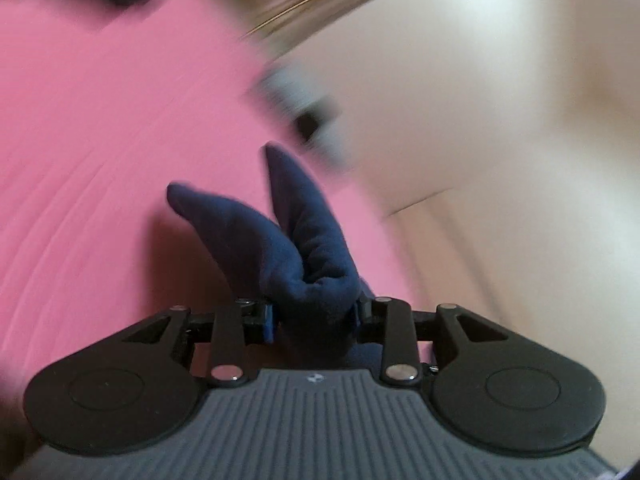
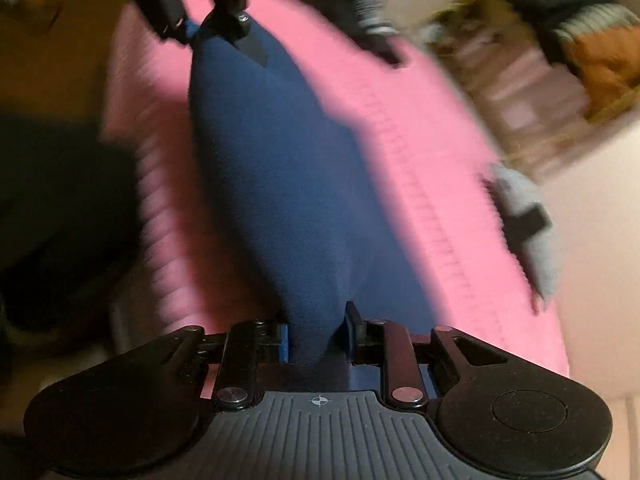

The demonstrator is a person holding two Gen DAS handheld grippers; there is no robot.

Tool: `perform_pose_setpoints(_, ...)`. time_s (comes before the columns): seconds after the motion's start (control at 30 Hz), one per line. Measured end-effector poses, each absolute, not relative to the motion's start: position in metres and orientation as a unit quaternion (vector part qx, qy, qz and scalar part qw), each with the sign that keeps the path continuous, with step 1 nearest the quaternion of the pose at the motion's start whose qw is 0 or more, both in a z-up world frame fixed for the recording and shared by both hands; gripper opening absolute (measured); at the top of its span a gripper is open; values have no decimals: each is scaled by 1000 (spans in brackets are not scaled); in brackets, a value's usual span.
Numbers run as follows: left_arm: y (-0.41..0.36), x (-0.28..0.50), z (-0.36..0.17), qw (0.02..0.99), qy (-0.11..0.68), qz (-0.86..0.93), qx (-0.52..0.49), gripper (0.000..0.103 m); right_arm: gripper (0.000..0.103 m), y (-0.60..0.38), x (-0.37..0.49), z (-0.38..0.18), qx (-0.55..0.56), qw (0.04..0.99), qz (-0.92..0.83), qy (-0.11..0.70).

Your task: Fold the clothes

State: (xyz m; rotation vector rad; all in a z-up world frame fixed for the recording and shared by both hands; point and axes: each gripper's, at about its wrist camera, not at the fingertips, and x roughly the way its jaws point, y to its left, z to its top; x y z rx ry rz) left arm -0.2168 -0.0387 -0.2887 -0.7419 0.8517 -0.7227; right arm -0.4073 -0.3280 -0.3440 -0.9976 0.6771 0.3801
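Observation:
A navy blue garment (image 2: pixel 276 184) is stretched between my two grippers over a pink mat (image 2: pixel 408 148). In the right wrist view my right gripper (image 2: pixel 318 338) is shut on its near end, the cloth bunched between the blue pads. At the far end my left gripper (image 2: pixel 208 30) pinches the other end of the cloth. In the left wrist view my left gripper (image 1: pixel 314 316) is shut on a bunched fold of the navy garment (image 1: pixel 296 236), with two points of cloth sticking up ahead of the jaws above the pink mat (image 1: pixel 100 140). Both views are blurred.
A grey cloth item with a dark patch (image 2: pixel 528 224) lies at the mat's right edge, and shows as a grey blur (image 1: pixel 296 100) in the left wrist view. Pale flooring (image 1: pixel 500 120) lies beyond the mat. Piled dark and orange clothes (image 2: pixel 592 32) sit at upper right.

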Motion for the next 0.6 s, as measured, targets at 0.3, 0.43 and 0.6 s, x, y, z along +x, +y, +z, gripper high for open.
perform_pose_setpoints(0.3, 5, -244, -293, 817, 443, -292, -224, 35, 58, -365, -435, -309, -282, 871, 175, 362)
perform_pose_setpoints(0.43, 2, -228, -270, 841, 418, -292, -182, 48, 58, -390, -425, -285, -141, 908, 160, 360)
perform_pose_setpoints(0.6, -35, -185, -279, 821, 437, -320, -180, 52, 59, -401, -400, -281, -91, 915, 139, 368)
